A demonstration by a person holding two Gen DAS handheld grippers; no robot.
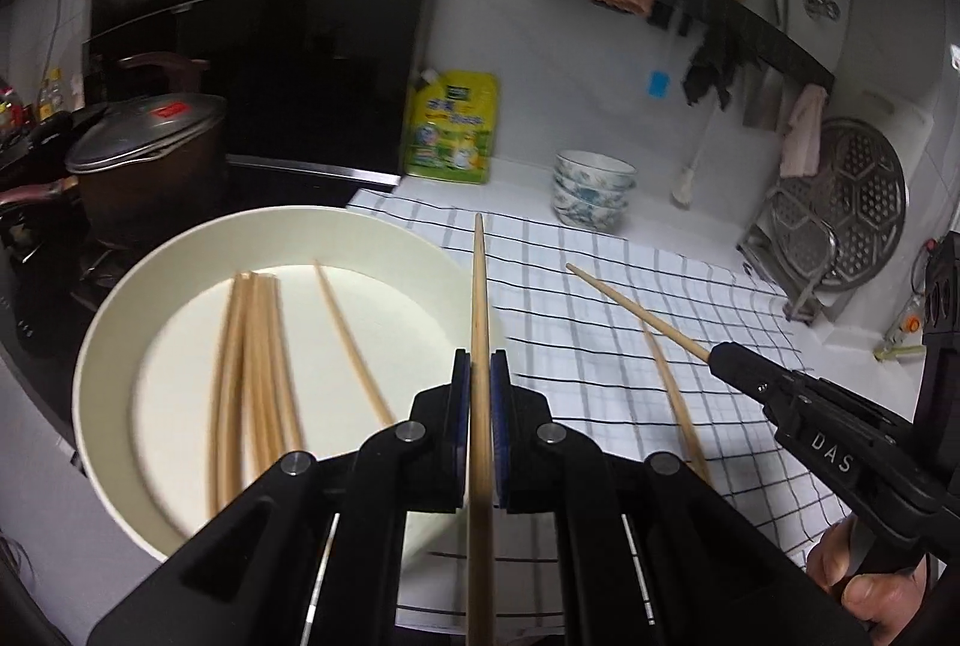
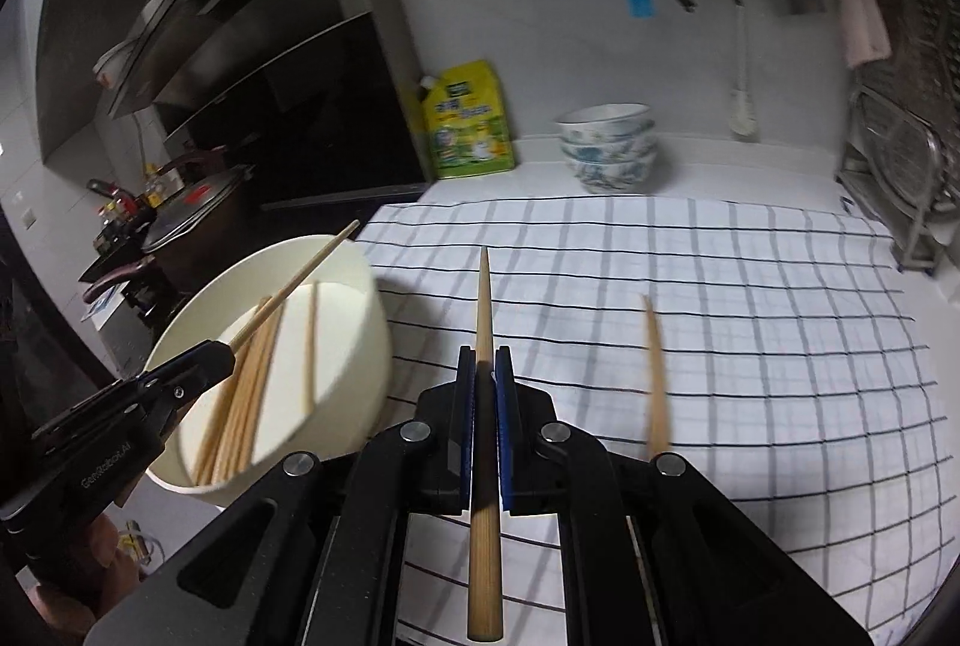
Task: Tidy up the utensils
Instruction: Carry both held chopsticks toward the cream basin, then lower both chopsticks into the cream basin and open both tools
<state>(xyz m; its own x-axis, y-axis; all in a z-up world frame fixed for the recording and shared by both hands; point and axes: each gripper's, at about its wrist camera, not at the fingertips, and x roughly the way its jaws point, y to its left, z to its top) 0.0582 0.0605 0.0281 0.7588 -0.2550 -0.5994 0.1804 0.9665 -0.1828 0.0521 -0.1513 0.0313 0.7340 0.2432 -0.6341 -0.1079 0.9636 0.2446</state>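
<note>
- The chopsticks are the things being tidied: a bundle of chopsticks lies inside the cream bowl, gathered there so they end up together instead of scattered.
- One loose chopstick lies alone on the checked cloth, to the right of the bowl and well apart from it; it looks like the last one left to collect, though blur makes it hard to be sure it is a single stick.
- The left claw is clamped on a chopstick, gripped partway along so the thin tip points forward over the bowl's right rim, a hold that suits dropping it in lengthwise.
- The right claw is likewise clamped on its own chopstick, pads tight against the wood, the thick end sticking out behind; it hangs over the cloth just right of the bowl.
- Beyond the bowl, at the wall, stand a yellow refill pouch and stacked patterned bowls, untouched.
</note>
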